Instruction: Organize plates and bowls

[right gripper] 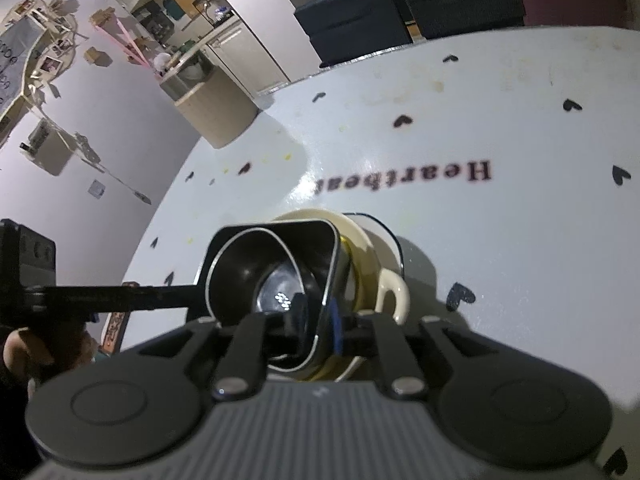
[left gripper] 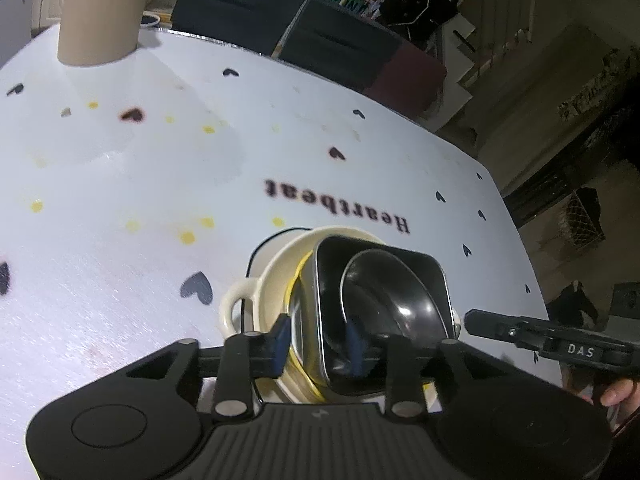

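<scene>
Nested stack on white heart-print tabletop w/ "Heartbeat" lettering, right at the claw tips. Glossy black round bowl (left gripper: 384, 292) sits inside black square dish w/ silver rim (left gripper: 424, 268), tilted. Under it, a yellow-rimmed plate (left gripper: 298, 280) edge shows. All sit in cream ceramic bowl w/ loop handle (left gripper: 236, 304), resting on a white black-rimmed plate (right gripper: 390, 236) at bottom.

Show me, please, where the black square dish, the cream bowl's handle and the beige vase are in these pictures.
Black square dish (left gripper: 416, 276): left wrist view, far inner wall.
Cream bowl's handle (right gripper: 394, 292): right wrist view, top of loop.
Beige vase (left gripper: 102, 12): left wrist view, middle of body.
</scene>
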The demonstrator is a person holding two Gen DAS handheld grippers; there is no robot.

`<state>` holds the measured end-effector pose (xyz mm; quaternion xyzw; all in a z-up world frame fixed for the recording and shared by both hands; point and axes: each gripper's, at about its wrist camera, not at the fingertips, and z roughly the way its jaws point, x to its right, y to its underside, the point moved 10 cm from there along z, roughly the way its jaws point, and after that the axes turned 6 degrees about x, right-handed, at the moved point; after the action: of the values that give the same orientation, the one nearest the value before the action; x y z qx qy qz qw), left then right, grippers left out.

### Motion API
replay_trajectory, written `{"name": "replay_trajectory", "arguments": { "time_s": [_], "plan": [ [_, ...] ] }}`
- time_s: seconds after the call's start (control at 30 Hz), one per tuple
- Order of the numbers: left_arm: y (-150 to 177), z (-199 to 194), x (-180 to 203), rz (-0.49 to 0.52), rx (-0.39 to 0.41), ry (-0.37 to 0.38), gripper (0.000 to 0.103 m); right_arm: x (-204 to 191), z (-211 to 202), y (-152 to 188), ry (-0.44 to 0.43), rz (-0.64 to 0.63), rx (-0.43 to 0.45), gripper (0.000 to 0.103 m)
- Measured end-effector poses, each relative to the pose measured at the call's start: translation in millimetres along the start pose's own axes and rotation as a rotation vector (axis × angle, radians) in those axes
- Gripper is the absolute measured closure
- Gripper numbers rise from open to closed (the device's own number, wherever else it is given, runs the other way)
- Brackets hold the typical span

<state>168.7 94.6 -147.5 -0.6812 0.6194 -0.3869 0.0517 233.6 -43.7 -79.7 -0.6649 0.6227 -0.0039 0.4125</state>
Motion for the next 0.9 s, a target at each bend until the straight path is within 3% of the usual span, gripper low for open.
{"name": "replay_trajectory", "arguments": {
  "time_s": [0.2,0.47,0.6,0.77,0.9],
  "plan": [
    [-9,-9,3,0.031,0.021,-0.021,0.056,-2,-9,-9,0.018,-0.042,0.047,0.066],
    [-10,-12,9,0.064,0.037,-0.051,0.023,3,-8,-15,0.079,-0.035,0.076,0.047],
    [-6,-17,9,0.055,0.053,-0.063,0.016,1,-13,-15,0.137,-0.048,0.104,0.031],
    [-2,-37,16,0.056,0.111,-0.071,0.003,-6,-26,-7,0.175,-0.042,0.135,0.023],
    [2,-58,23,0.073,0.169,-0.075,0.000,-15,-40,1,0.203,-0.073,0.185,0.014]
  ]
}}
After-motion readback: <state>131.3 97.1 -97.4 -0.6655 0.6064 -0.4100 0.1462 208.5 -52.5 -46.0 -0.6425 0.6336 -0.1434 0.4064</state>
